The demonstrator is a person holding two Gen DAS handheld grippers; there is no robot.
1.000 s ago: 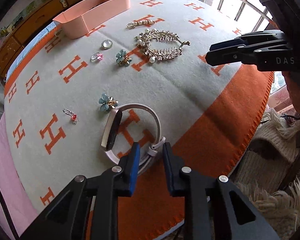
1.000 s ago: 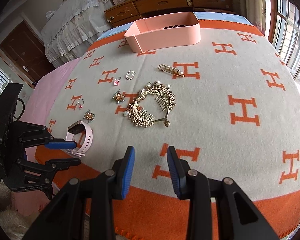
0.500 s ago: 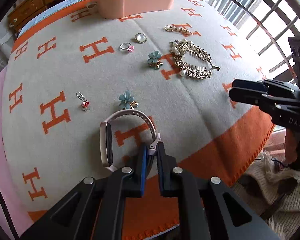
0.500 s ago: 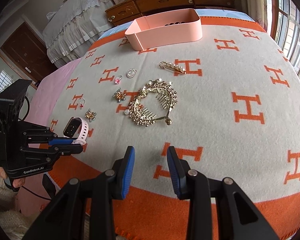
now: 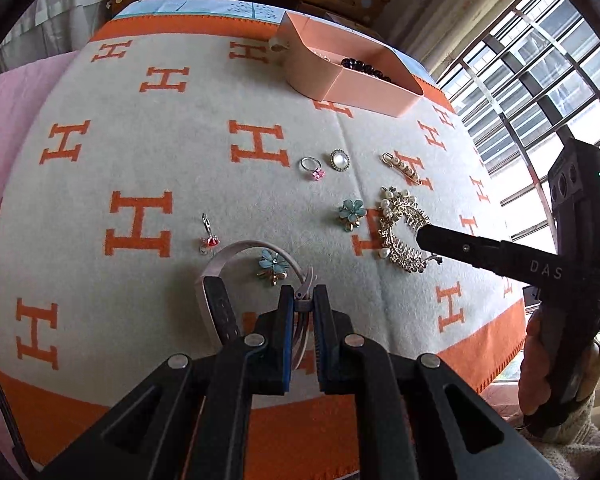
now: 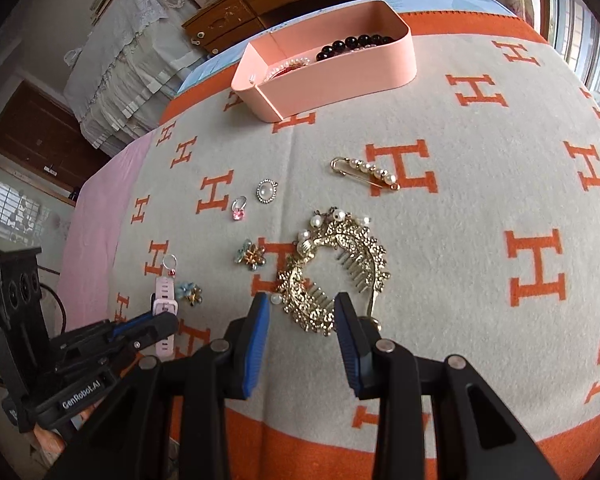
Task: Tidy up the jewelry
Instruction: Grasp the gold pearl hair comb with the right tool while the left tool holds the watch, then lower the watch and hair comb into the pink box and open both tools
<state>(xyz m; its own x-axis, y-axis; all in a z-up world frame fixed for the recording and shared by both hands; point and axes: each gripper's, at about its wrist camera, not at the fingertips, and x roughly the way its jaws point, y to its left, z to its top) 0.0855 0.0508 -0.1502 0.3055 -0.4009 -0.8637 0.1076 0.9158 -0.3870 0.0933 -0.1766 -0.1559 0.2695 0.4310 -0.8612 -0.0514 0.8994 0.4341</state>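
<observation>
Now our left tool (image 5: 300, 304) is clamped on the strap of the pink watch (image 5: 216, 276), low over the blanket (image 5: 160, 152) at 6 o'clock. Our right tool (image 6: 302, 320) is spread wide, fingers flanking the near edge of the gold hair comb (image 6: 340, 264). Blue flower earring (image 5: 274, 265) sits inside the watch loop. Pink tray (image 6: 340, 68) at 12 o'clock holds beads; ring (image 5: 312, 168), pearl pin (image 6: 366, 170) between.

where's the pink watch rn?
In the left wrist view the pink watch sits low centre, its strap clamped in the left gripper jaws, beside the blue flower brooch; the right wrist view shows it far left.
</observation>
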